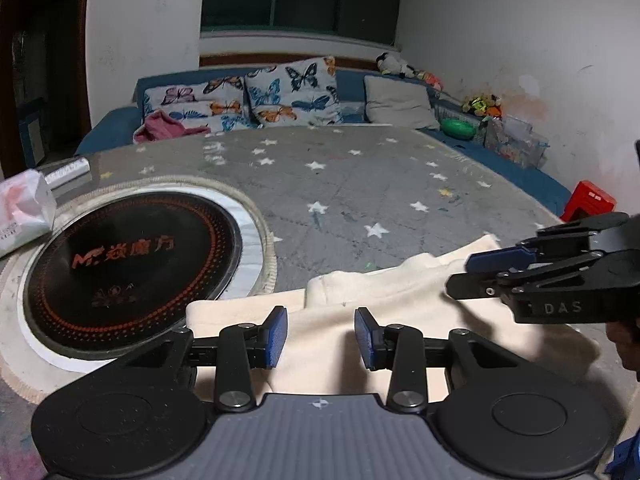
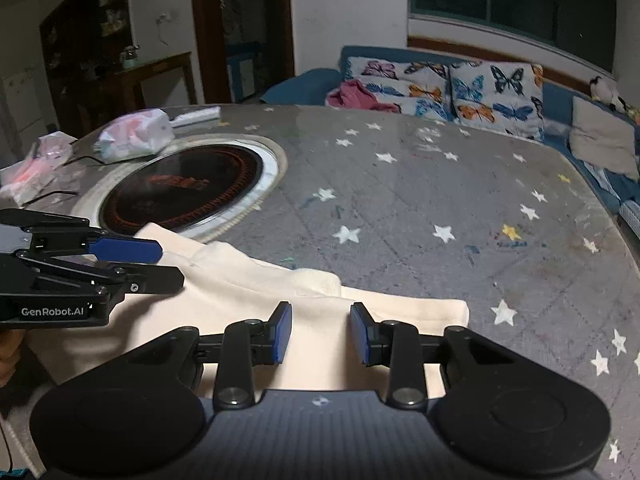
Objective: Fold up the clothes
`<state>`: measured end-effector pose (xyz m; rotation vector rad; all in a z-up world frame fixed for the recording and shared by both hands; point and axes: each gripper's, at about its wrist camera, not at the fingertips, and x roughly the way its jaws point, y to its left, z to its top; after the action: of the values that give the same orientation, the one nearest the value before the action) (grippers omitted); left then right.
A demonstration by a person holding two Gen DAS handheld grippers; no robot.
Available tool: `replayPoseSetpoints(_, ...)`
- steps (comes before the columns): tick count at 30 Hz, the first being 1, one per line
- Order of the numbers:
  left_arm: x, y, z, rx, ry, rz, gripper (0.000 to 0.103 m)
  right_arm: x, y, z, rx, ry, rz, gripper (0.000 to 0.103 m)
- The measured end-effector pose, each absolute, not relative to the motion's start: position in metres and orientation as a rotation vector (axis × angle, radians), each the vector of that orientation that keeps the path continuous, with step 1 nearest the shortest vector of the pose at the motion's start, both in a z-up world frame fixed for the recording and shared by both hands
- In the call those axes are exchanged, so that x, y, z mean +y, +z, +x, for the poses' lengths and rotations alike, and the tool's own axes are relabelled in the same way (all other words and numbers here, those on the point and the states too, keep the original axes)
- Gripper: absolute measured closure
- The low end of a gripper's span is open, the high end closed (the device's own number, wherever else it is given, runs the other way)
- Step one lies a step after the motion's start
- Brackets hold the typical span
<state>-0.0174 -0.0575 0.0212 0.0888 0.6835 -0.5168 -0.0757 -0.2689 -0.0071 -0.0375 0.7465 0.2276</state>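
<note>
A cream garment (image 1: 384, 304) lies folded at the near edge of the grey star-patterned table (image 1: 340, 184); it also shows in the right wrist view (image 2: 248, 292). My left gripper (image 1: 321, 336) is open and empty just above the garment's near part. My right gripper (image 2: 320, 334) is open and empty over the garment's near right part. The right gripper also shows from the side in the left wrist view (image 1: 460, 276), above the garment's right end. The left gripper shows from the side in the right wrist view (image 2: 168, 264), above the garment's left end.
A round black induction hob (image 1: 132, 268) is set into the table left of the garment. Tissue packs (image 2: 136, 136) and a cable lie at the far left. A blue sofa with butterfly cushions (image 1: 292, 92) stands behind the table. A red stool (image 1: 588, 200) stands at right.
</note>
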Motion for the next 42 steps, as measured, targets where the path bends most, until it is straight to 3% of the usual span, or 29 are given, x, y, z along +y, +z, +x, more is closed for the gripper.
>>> replayPoseSetpoints(8, -0.051, 0.029, -0.025, 0.669, -0.501, 0.075, 0.060, -0.275, -0.002, -0.083, 0.719, 0.179, -0.031, 0.068)
replayPoseSetpoints(10, -0.049, 0.031, -0.031, 0.666, -0.498, 0.078, 0.053, -0.273, 0.001, -0.088, 0.713, 0.186, -0.033, 0.057)
replayPoseSetpoints(17, -0.030, 0.035, -0.047, 0.661, -0.437, 0.062, 0.039, -0.247, 0.009, -0.109, 0.694, 0.280, -0.116, 0.043)
replayPoseSetpoints(19, -0.020, 0.037, -0.049, 0.659, -0.409, 0.046, 0.030, -0.237, 0.012, -0.115, 0.688, 0.315, -0.143, 0.039)
replayPoseSetpoints(33, 0.045, 0.043, -0.050, 0.705, -0.239, -0.158, 0.015, -0.134, 0.010, -0.160, 0.621, 0.670, -0.472, 0.039)
replayPoseSetpoints(41, 0.056, 0.042, -0.047, 0.749, -0.257, -0.285, 0.011, -0.091, -0.010, -0.164, 0.597, 0.732, -0.648, 0.055)
replayPoseSetpoints(42, 0.056, 0.041, -0.046, 0.758, -0.266, -0.306, 0.011, -0.089, -0.013, -0.165, 0.591, 0.721, -0.667, 0.062)
